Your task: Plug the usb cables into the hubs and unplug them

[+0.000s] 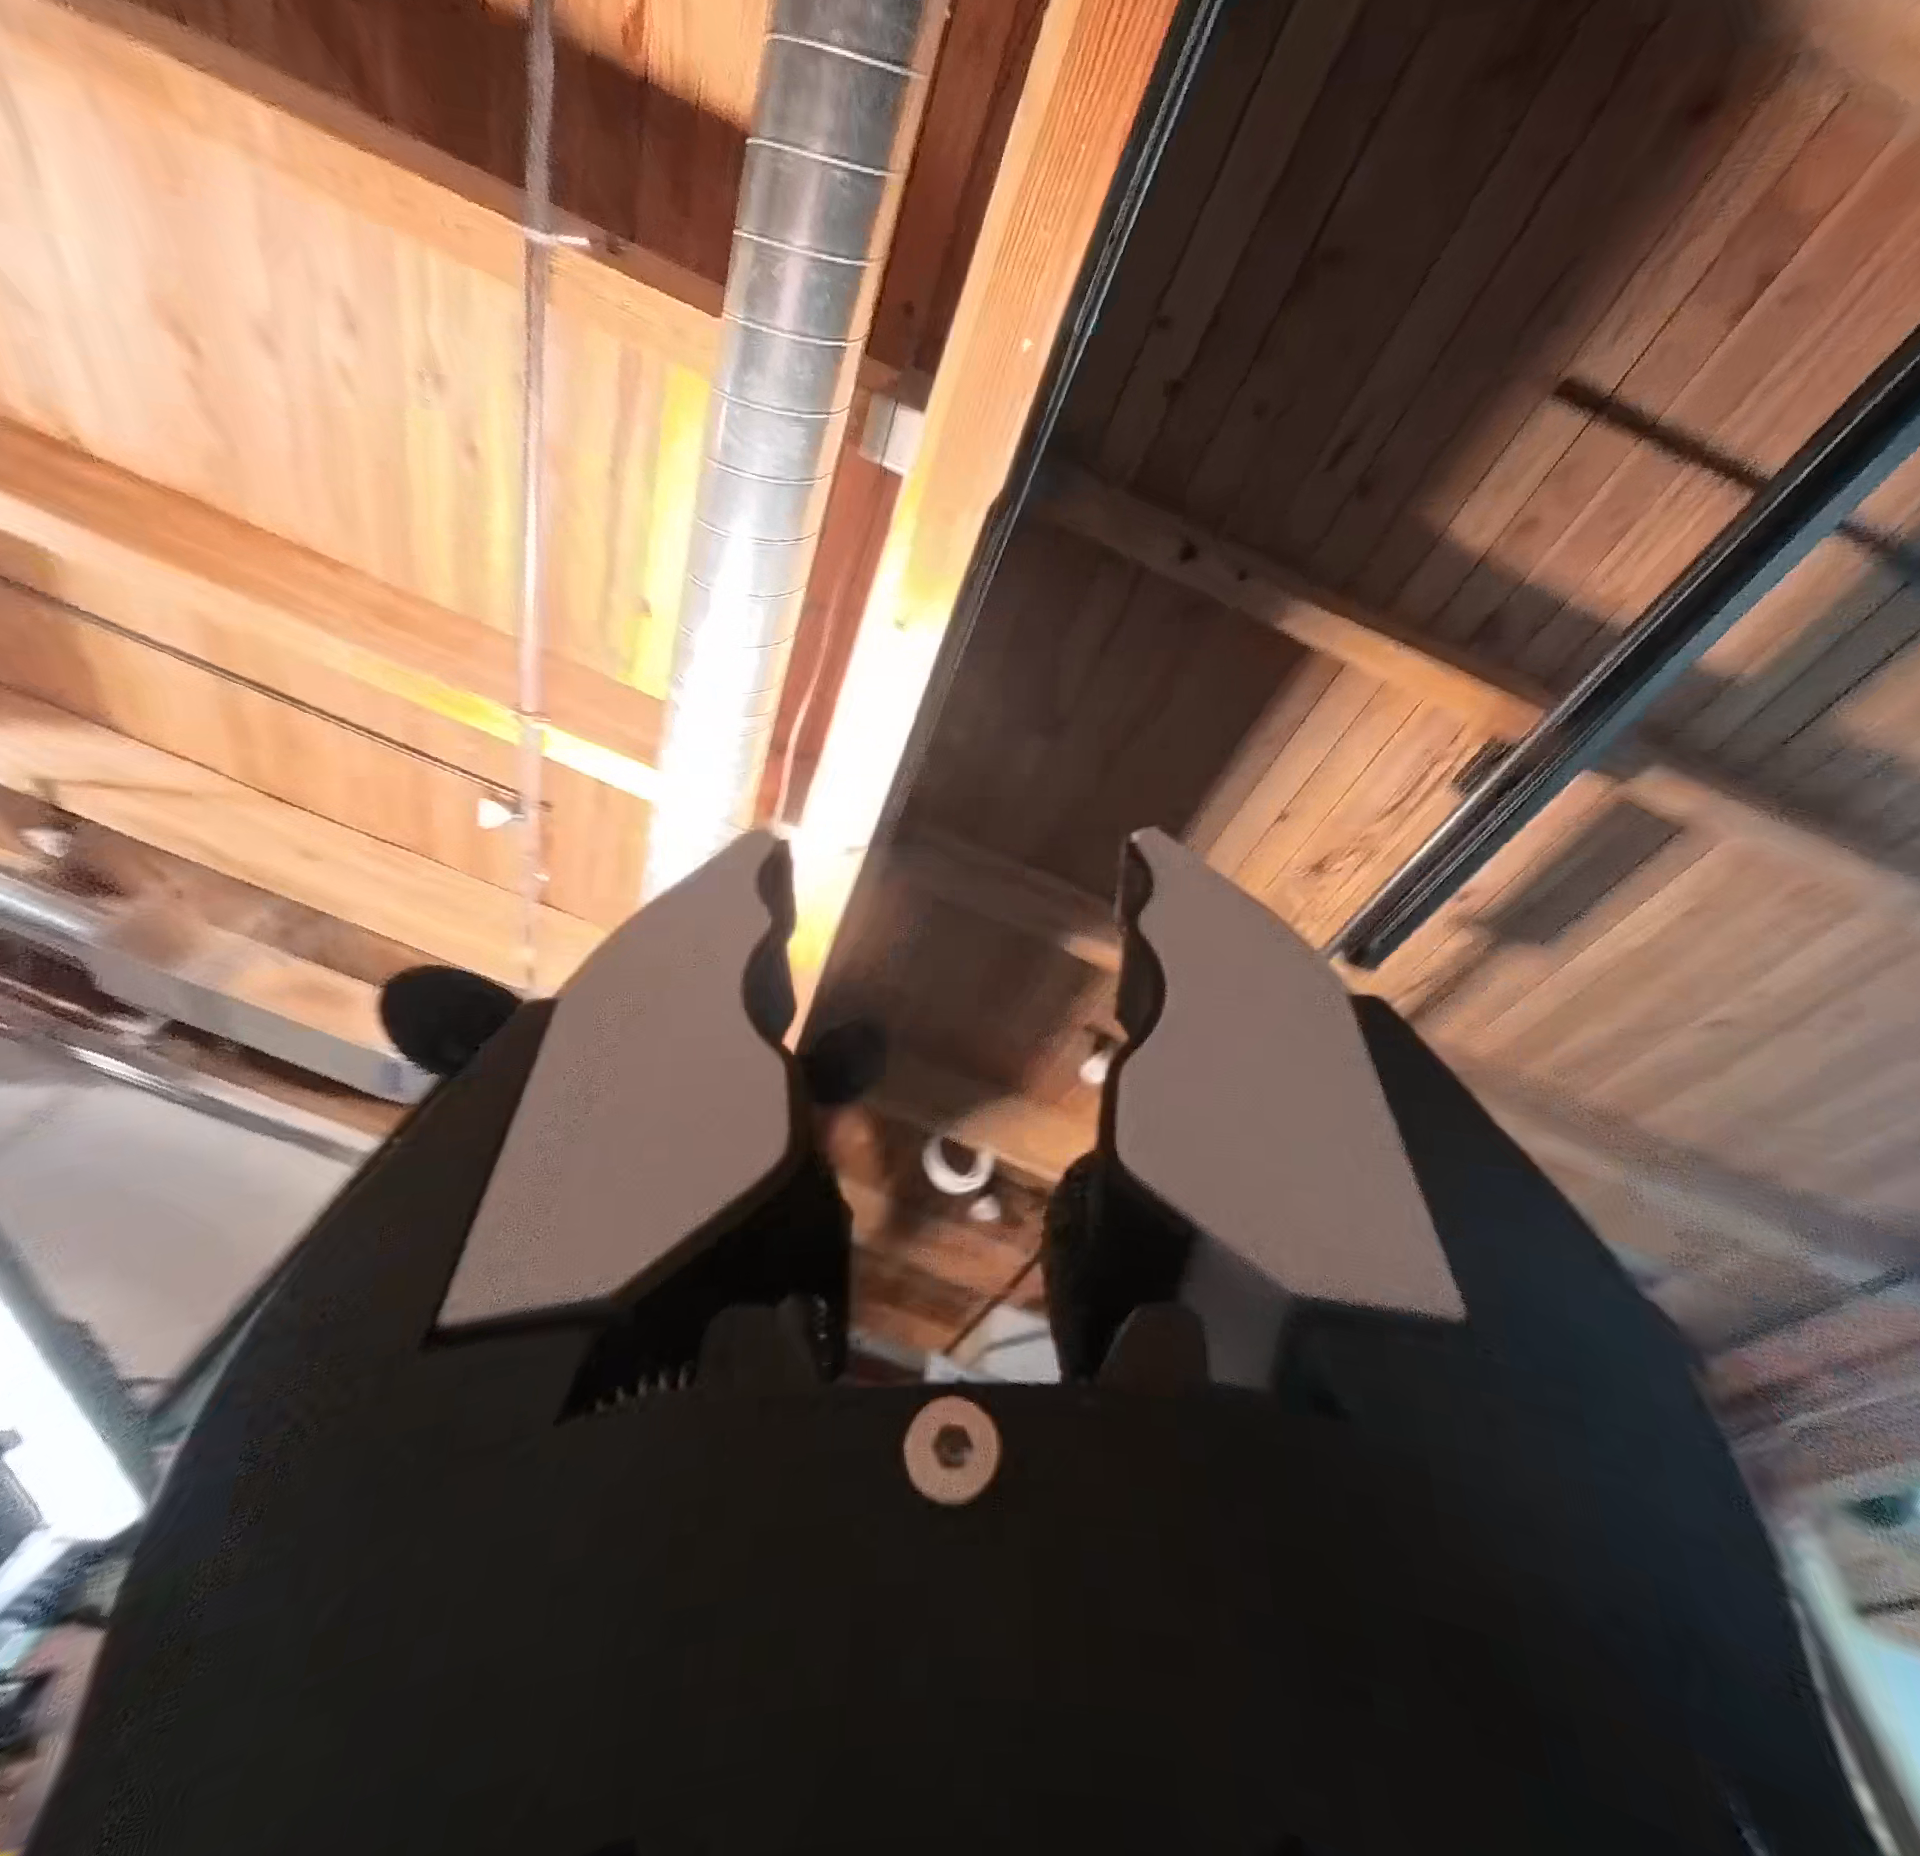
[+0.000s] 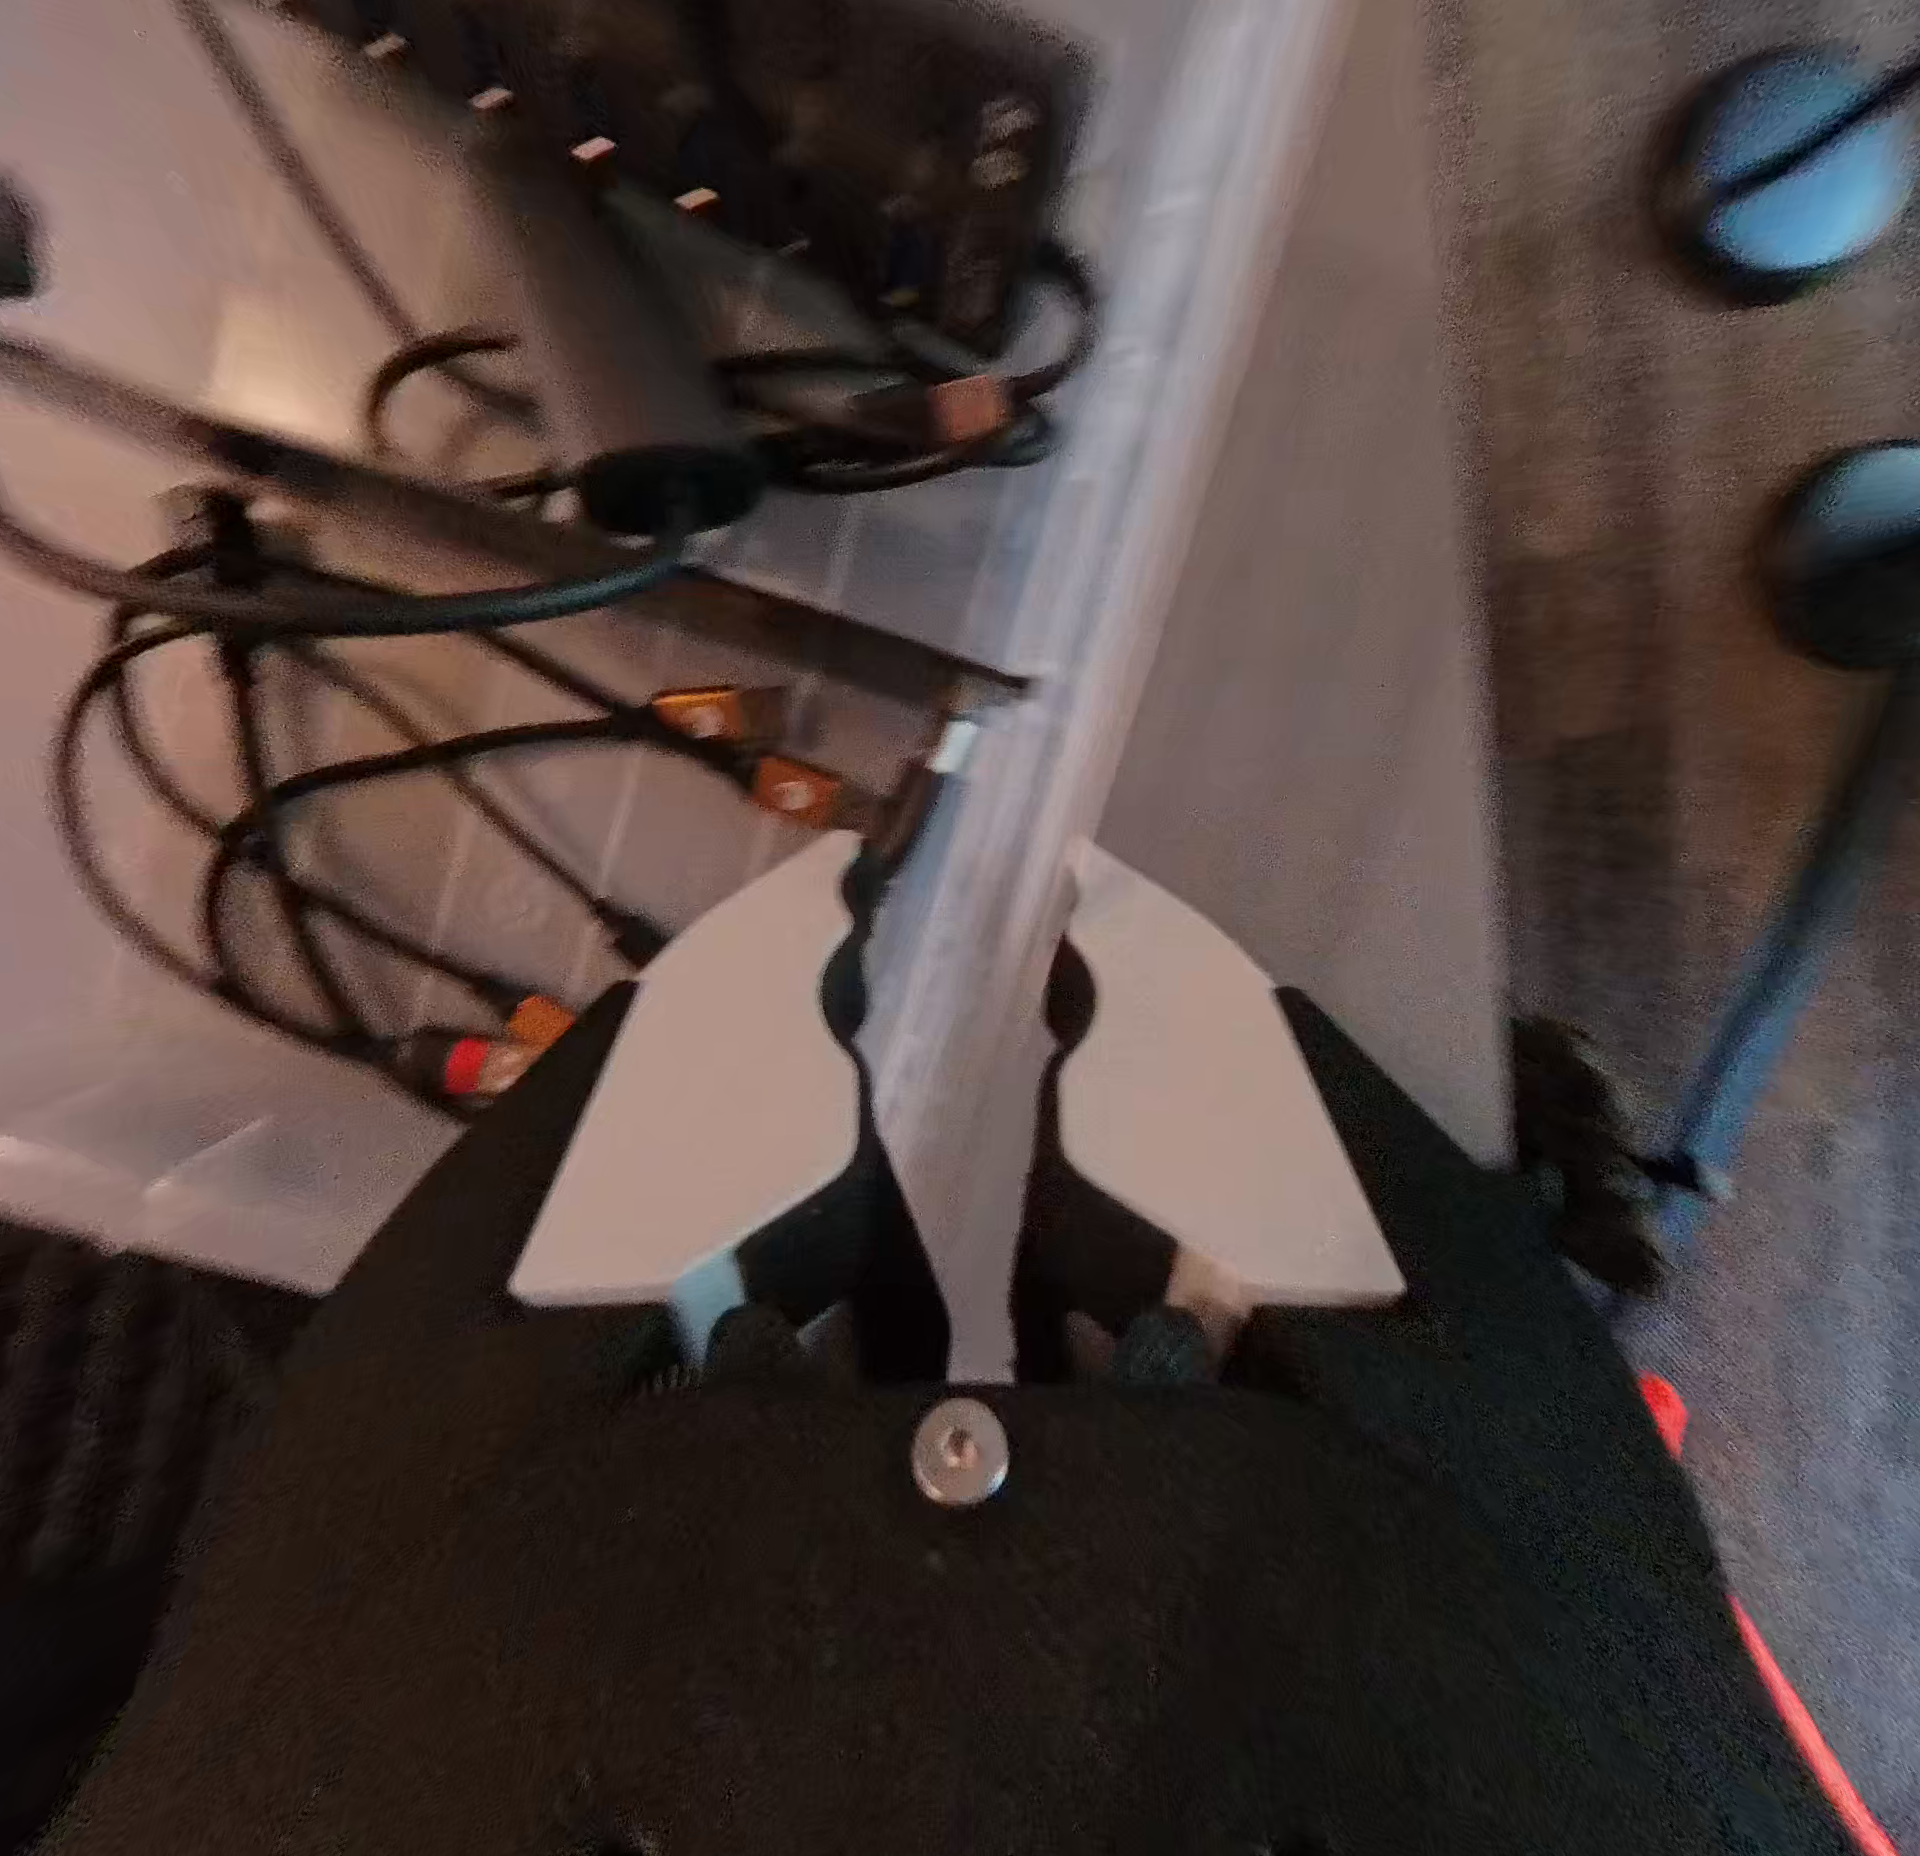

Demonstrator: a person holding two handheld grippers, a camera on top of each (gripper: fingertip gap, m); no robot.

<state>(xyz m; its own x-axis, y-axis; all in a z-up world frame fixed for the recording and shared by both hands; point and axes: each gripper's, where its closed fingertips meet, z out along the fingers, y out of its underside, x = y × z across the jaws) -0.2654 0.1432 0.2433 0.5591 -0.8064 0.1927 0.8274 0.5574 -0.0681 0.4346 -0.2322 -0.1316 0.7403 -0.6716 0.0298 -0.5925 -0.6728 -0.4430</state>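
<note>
In the right wrist view, which is blurred, several black USB cables (image 2: pixel 312 767) with orange plugs (image 2: pixel 795 793) lie coiled on a white table (image 2: pixel 312 196). A dark hub (image 2: pixel 665 92) with a row of ports lies at the far end. A second, slim grey hub (image 2: pixel 416 518) lies nearer. My right gripper (image 2: pixel 968 850) is open and empty above the table's right edge (image 2: pixel 1143 456), just right of the nearest plugs. My left gripper (image 1: pixel 958 845) is open and empty. It points up at the ceiling, with no cable or hub in its view.
Grey carpet floor (image 2: pixel 1610 663) lies right of the table, with two dark round shapes (image 2: pixel 1797 175) and a red cable (image 2: pixel 1787 1681) at the lower right. In the left wrist view a wooden ceiling (image 1: pixel 312 300) and a metal duct (image 1: pixel 810 248) fill the frame. Left tips to right tips: about 85 cm. It is some 15 cm from my right tips to the dark hub (image 2: pixel 665 92).
</note>
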